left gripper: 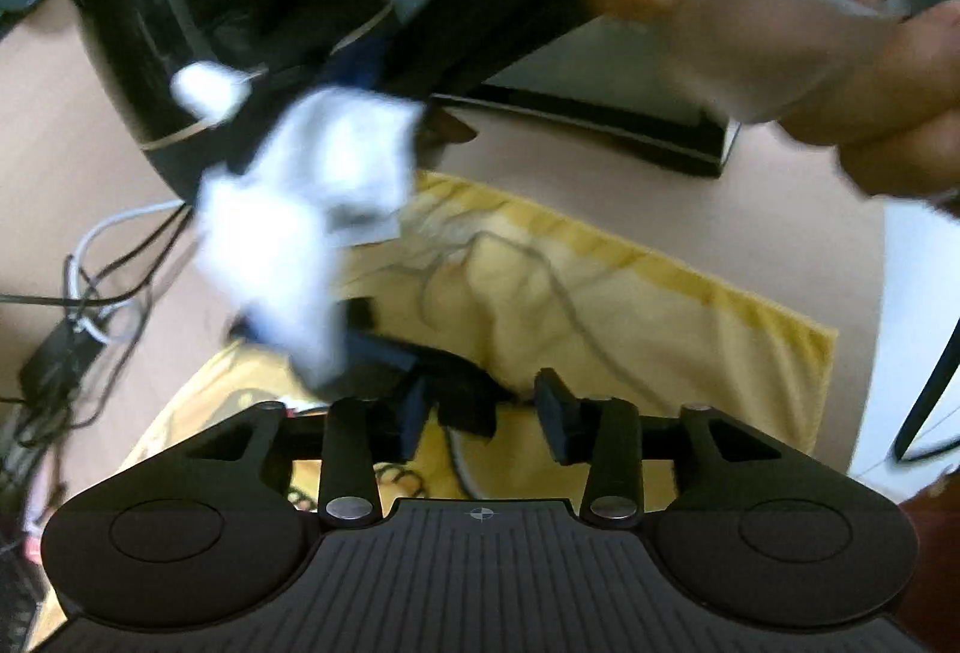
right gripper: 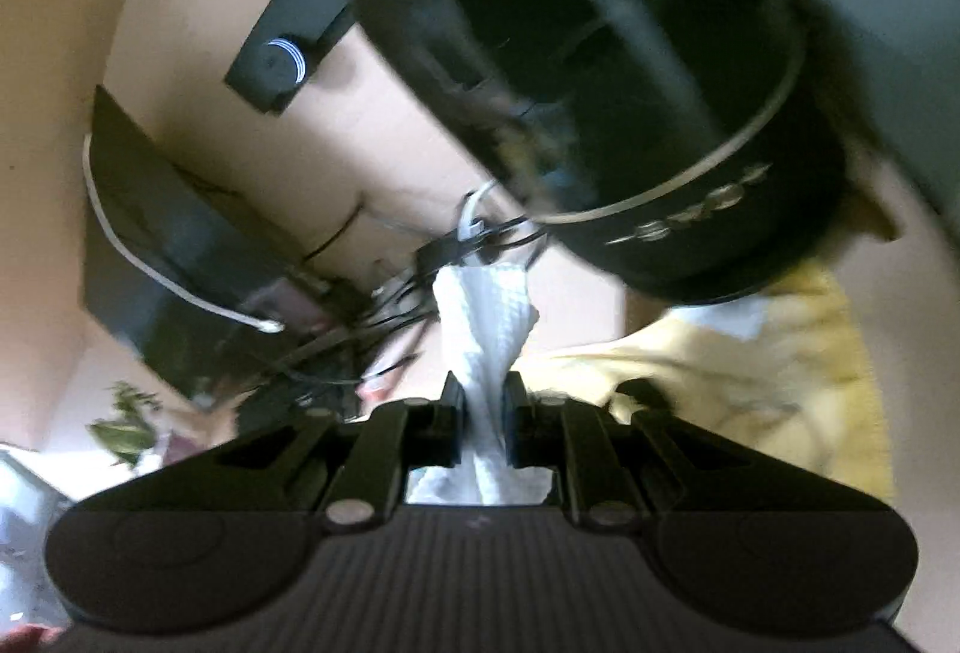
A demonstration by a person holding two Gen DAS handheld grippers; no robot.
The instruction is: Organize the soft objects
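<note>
White cloth (right gripper: 487, 347): a soft, waffle-textured rag, pinched into a narrow twist; in the left wrist view (left gripper: 300, 209) it is seen blurred and crumpled, hanging in the air above the yellow towel.
Right gripper (right gripper: 483, 413): black jaws are closed on the white cloth.
Left gripper (left gripper: 489, 413): jaws are parted, with nothing held between them.
Yellow towel (left gripper: 630, 305): a soft, wrinkled sheet with darker yellow edge bands, spread flat on the beige table (left gripper: 72, 143).
Black pot (right gripper: 600, 71): a glossy, rounded appliance ringed by a thin pale band.
Left wrist view only: a hand (left gripper: 810, 41) gripping a grey handle is shown.
Right wrist view only: the cloth's weave and a tangle of cables (right gripper: 384, 305) are shown.
</note>
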